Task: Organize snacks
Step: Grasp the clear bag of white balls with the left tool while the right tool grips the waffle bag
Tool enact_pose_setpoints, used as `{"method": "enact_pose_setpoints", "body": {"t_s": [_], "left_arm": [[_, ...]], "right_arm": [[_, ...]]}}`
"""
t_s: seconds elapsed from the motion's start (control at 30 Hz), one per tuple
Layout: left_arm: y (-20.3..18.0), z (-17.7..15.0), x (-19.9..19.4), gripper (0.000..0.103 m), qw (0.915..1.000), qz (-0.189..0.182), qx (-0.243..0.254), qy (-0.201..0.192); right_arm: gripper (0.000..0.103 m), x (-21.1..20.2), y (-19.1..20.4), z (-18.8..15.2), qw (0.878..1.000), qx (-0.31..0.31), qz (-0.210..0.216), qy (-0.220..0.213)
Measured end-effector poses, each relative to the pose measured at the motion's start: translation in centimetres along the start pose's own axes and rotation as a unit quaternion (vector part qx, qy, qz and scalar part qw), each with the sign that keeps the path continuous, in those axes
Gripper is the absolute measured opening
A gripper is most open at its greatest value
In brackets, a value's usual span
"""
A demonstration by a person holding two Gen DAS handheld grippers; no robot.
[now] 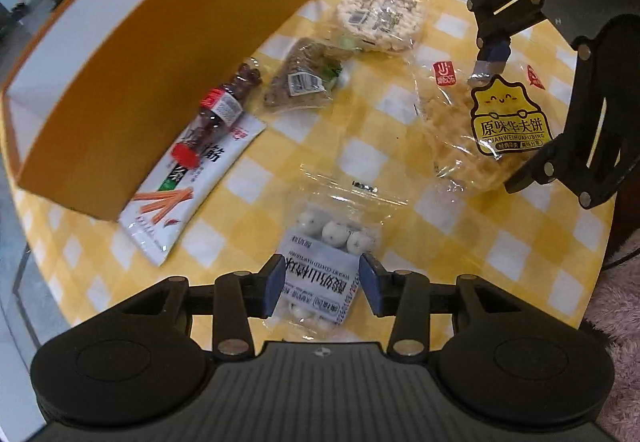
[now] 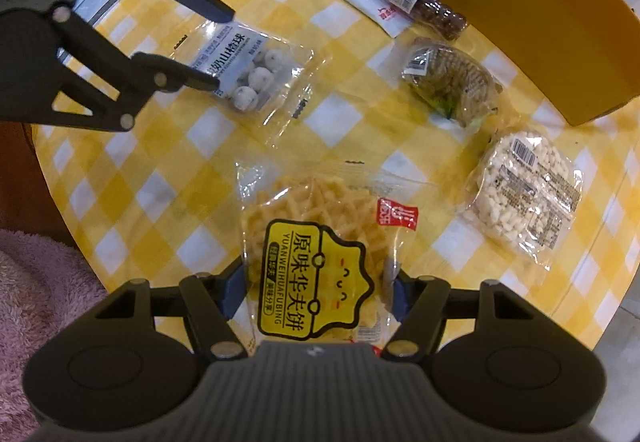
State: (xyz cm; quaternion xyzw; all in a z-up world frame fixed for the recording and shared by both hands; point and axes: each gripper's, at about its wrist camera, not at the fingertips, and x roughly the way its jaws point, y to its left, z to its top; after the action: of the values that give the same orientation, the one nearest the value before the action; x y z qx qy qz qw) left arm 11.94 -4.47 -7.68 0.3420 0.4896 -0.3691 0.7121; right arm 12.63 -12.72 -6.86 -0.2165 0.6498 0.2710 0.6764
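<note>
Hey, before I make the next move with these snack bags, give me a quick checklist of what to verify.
1. Left tool straddles the yogurt-ball bag: ok.
2. Left tool's pads pressing on that bag: not ok, they stand open beside it.
3. Right tool closed on the waffle bag: ok, pads meet both edges.
4. Waffle bag lifted clear of the checked tablecloth: cannot tell.
5. Orange box open on top, space showing inside: ok.
6. The two tools apart from each other: ok.
</note>
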Motion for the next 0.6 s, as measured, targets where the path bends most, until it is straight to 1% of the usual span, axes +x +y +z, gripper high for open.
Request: {"method": "enact_pose_setpoints", "body": {"t_s": [0.07, 0.13, 0.2, 0.23, 0.27, 0.33, 0.37, 0.4, 0.43, 0.5, 0.57, 0.6], "left_arm": [[0.1, 0.3, 0.1, 0.054, 0.9999, -0.01, 0.002, -0.002], [0.1, 0.7, 0.2, 0.056, 1.0, -0.005, 0.003, -0.001], [-0.2, 0.9, 0.5, 0.068, 0.9998, 0.009, 0.019, 0.0], [-0.3, 1.0, 0.5, 0.078, 0.9995, 0.021, 0.022, 0.002], [-0.3, 1.1, 0.6, 0.078, 0.9994, 0.025, 0.023, 0.003], [0.4, 1.1, 0.7, 0.078, 0.9999, 0.011, 0.007, 0.009], [0.8, 1.1, 0.8, 0.078, 0.9999, 0.001, -0.008, 0.014], [1.1, 1.1, 0.9, 0.078, 0.9996, -0.01, -0.014, 0.02], [1.3, 1.3, 0.9, 0.075, 0.9992, -0.028, -0.007, 0.028], [1.5, 1.2, 0.7, 0.072, 0.9986, -0.047, -0.001, 0.026], [1.0, 1.3, 0.5, 0.073, 0.9977, -0.062, 0.019, 0.023], [0.8, 1.4, 0.6, 0.074, 0.997, -0.065, 0.033, 0.028]], "right_arm": [[0.067, 0.1, -0.2, 0.0, 1.0, 0.002, 0.002, -0.001], [0.067, 0.2, -0.4, -0.1, 1.0, 0.004, 0.004, -0.001], [0.067, 0.3, -0.6, -0.1, 1.0, 0.004, 0.006, -0.001], [0.067, 0.4, -0.7, -0.2, 1.0, 0.004, 0.006, 0.0], [0.067, 0.4, -0.7, -0.2, 1.0, 0.005, 0.007, -0.001], [0.067, 0.4, -0.9, -0.2, 1.0, 0.006, 0.009, 0.0], [0.067, 0.4, -0.9, -0.2, 1.0, 0.006, 0.009, 0.0], [0.067, 0.4, -0.9, -0.2, 1.0, 0.006, 0.009, 0.0], [0.067, 0.4, -1.0, -0.2, 1.0, 0.006, 0.01, 0.0], [0.067, 0.4, -1.1, -0.1, 1.0, 0.006, 0.011, -0.002], [0.067, 0.5, -1.3, -0.2, 1.0, 0.006, 0.012, -0.002], [0.067, 0.4, -1.3, -0.1, 1.0, 0.006, 0.012, -0.002]]}}
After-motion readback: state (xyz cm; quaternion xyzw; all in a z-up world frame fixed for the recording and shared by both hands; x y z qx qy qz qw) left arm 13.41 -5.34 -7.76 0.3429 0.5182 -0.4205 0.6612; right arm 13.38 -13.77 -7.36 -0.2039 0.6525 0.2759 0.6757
